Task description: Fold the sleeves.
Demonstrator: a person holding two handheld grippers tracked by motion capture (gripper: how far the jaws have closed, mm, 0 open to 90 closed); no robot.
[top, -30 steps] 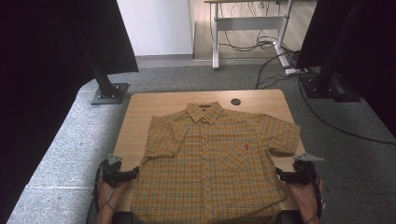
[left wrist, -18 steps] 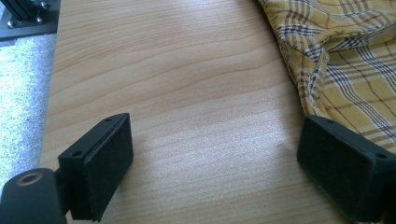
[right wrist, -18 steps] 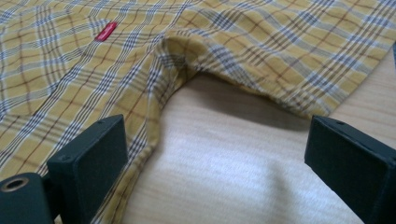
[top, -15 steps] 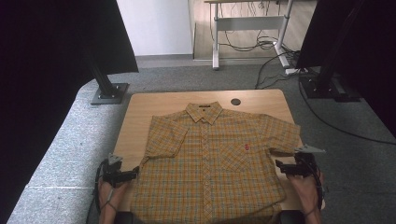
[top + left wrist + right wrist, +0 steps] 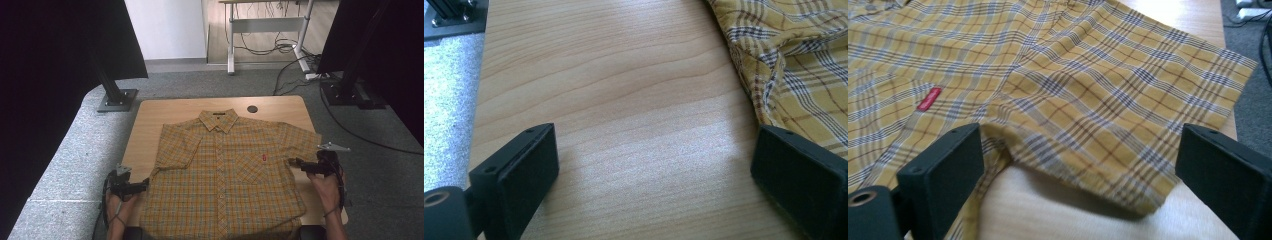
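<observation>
**Plaid shirt flat on table, both grippers open at its edges**

Table (image 5: 150,115): light wood top, centre of the high view, grey carpet around it. Small dark round hole (image 5: 252,108) near the table's far edge, upper centre of frame.

Shirt (image 5: 225,175): yellow-orange plaid, short sleeves, spread front-up and covering most of the table, collar toward the top of the frame, hem at the bottom edge. Buttoned front runs down the middle. Chest pocket w/ small red label (image 5: 263,158) right of centre; same label (image 5: 929,98) shows at left in the right gripper view.

Right gripper (image 5: 299,163): right of frame, middle height, held by the person's hand (image 5: 327,187), pointing left at the shirt's right sleeve. Right gripper view: jaws wide apart, nothing between them gripped; sleeve hem (image 5: 1083,175) lies on the table in the gap betw. the jaws, sleeve edge slightly raised w/ shadow under it.

Left gripper (image 5: 145,183): lower left of frame, tips just beside the shirt's left side edge. Left gripper view: jaws wide apart, bare wood betw. them, holding nothing; shirt edge (image 5: 774,75) in the upper right, reaching down to the right-hand jaw. Contact w/ that jaw: cannot tell.
</observation>
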